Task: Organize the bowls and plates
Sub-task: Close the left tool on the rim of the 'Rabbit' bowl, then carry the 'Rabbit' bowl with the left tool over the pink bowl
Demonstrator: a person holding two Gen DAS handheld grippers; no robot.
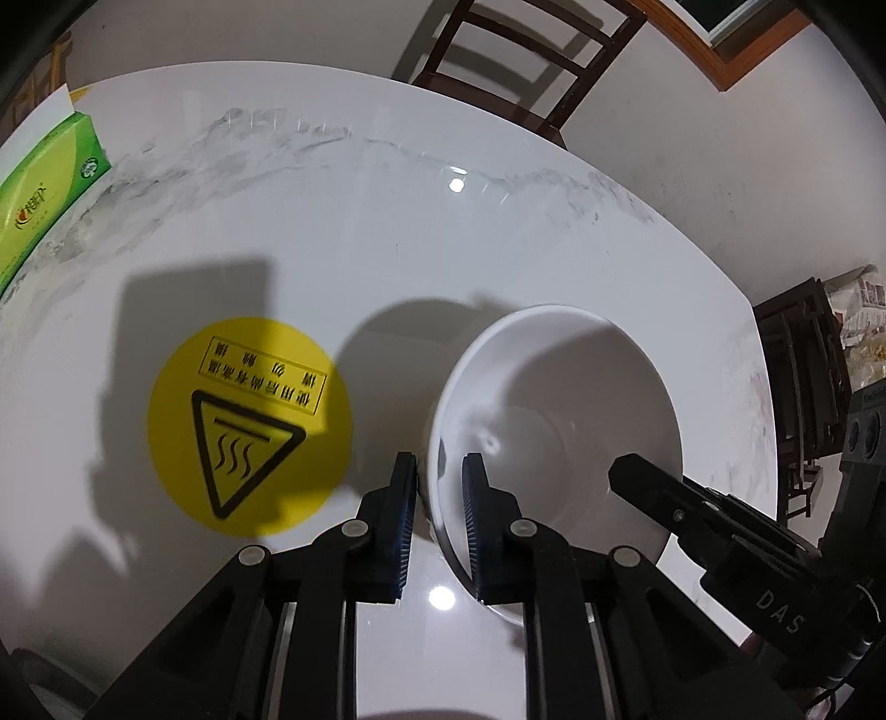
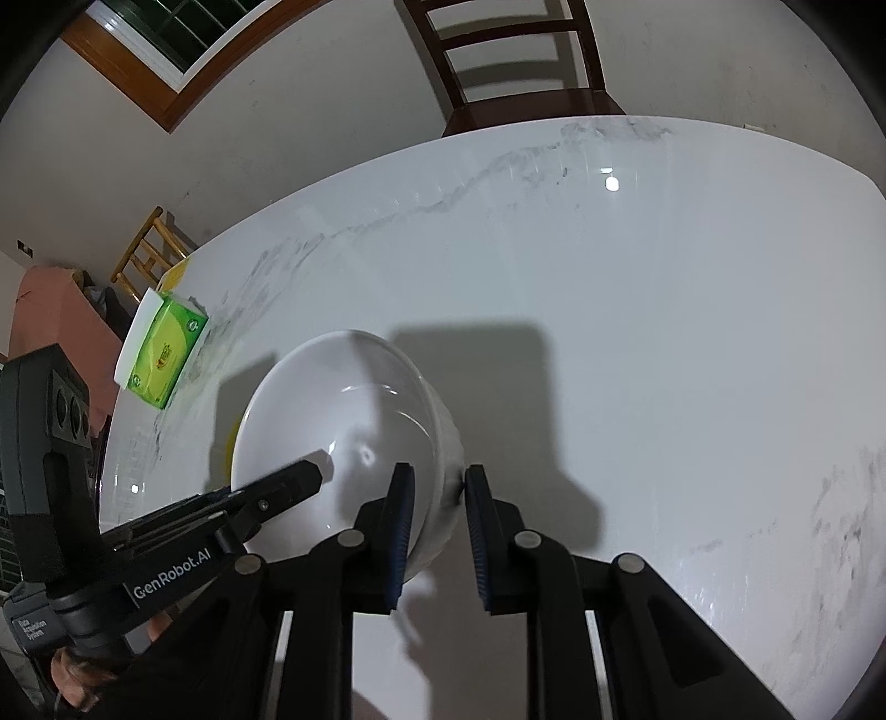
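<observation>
The white bowl (image 1: 554, 421) sits directly ahead of both grippers, between them, with its opening tilted toward the cameras. Each gripper clamps a section of the rim from opposite sides.

Left gripper (image 1: 438, 487): jaws clenched on the bowl's left wall, one pad outside and one pad inside. Right gripper (image 2: 433, 498): jaws clenched on the bowl's right wall in the same manner, one pad inside and one outside. In the left wrist view the right gripper's inner finger reaches into the bowl from the lower right; in the right wrist view the left gripper's finger enters from the lower left. Neither hand is nearer; the hold is symmetric, so the coming move probably depends on both hands travelling together to keep the rim level.

Whether the bowl's foot touches the table cannot be told; the tilt and the shadow beneath suggest it is slightly raised.

Surface: a glossy white marble-pattern table (image 1: 387, 232) with grey veining. A round yellow hot-surface warning sticker (image 1: 249, 426) lies just left of the bowl. A green tissue box (image 2: 166, 354) rests near the table's left edge, well apart from the bowl.

Room: a dark wooden chair (image 2: 515, 61) stands at the far side against a pale wall; a wood-framed window (image 2: 166, 50) is at upper left in the right wrist view.
</observation>
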